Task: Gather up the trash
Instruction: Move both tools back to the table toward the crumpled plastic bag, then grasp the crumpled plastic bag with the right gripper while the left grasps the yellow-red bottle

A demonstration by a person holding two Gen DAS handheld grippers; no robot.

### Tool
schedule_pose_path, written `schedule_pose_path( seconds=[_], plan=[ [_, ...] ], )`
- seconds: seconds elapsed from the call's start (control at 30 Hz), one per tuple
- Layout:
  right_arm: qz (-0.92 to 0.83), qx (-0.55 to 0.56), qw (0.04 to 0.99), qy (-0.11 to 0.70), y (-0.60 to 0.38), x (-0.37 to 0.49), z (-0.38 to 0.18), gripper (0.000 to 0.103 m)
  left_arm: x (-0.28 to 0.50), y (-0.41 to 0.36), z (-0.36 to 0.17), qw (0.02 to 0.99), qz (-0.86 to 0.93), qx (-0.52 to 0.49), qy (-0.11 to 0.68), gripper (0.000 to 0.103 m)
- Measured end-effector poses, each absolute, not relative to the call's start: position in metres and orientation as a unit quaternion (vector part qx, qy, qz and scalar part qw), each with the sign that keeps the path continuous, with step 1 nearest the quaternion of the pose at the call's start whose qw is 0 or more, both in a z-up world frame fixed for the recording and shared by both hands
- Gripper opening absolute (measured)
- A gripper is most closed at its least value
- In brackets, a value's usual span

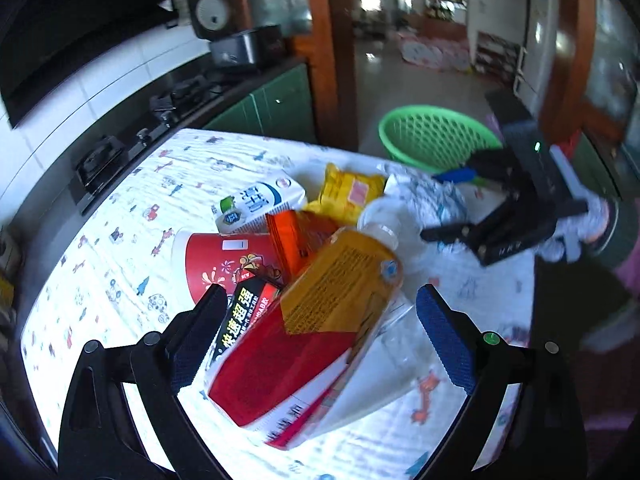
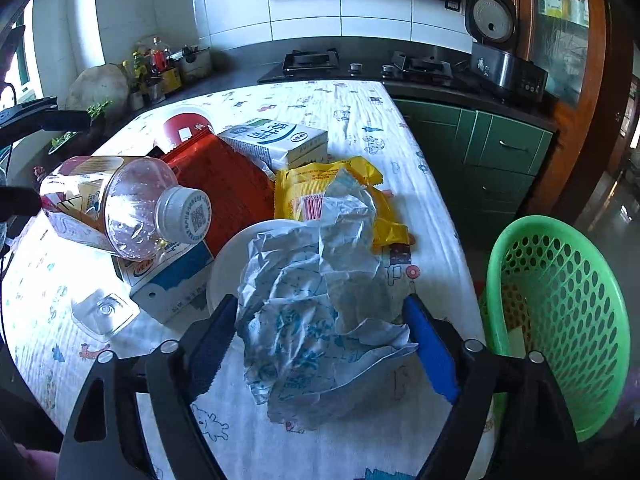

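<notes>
A heap of trash lies on the bench (image 2: 360, 104), which is covered by a white cloth with small cartoon prints. The left tongs (image 1: 320, 320) stand wide open around the near end of the heap: the clear plastic bottle (image 1: 352, 276) with the orange-yellow label and a red carton (image 1: 280, 364) lie between the pads, and no pad visibly presses on either. A black and red box (image 1: 246, 312) sits just beside the left pad. Behind these lie a red paper cup (image 1: 216, 260) on its side, an orange packet (image 1: 296, 236), a white and blue milk carton (image 1: 256, 204) and a yellow snack wrapper (image 1: 348, 192).

The right tongs (image 2: 324, 328) are set on either side of a crumpled white and blue paper wrapper (image 2: 316, 292) near the bench's right edge. The paper fills the gap and its edges reach both blue pads, yet it is not clear that they squeeze it, so whether it is gripped I cannot tell. The wrapper lies partly over a white plate (image 2: 236, 256). A clear plastic lid (image 2: 104, 312) rests on the cloth toward the left edge of the bench.

A green perforated basket (image 2: 560, 320) stands on the floor just past the right edge of the bench.
</notes>
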State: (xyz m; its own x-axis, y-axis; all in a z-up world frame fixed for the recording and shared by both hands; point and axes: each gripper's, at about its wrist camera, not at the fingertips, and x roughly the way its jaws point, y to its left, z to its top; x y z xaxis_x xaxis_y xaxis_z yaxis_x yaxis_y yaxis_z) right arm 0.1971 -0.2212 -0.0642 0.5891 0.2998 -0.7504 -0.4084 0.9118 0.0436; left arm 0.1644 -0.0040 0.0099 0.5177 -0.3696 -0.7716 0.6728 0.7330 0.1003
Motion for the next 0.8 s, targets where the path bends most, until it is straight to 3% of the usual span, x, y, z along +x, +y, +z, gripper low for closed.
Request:
schedule_pose_path(
  seconds=[0.33, 0.8],
  plan=[
    [0.181, -0.052, 0.894, 0.406, -0.224, 0.189, -0.057, 0.06, 0.183, -0.01, -0.009, 0.793, -0.36, 0.259, 0.418, 0.094],
    [0.152, -0.025, 0.908, 0.39, -0.246, 0.173, -0.038, 0.056, 0.185, -0.024, -0.026, 0.764, -0.376, 0.299, 0.43, 0.087]
  ],
)
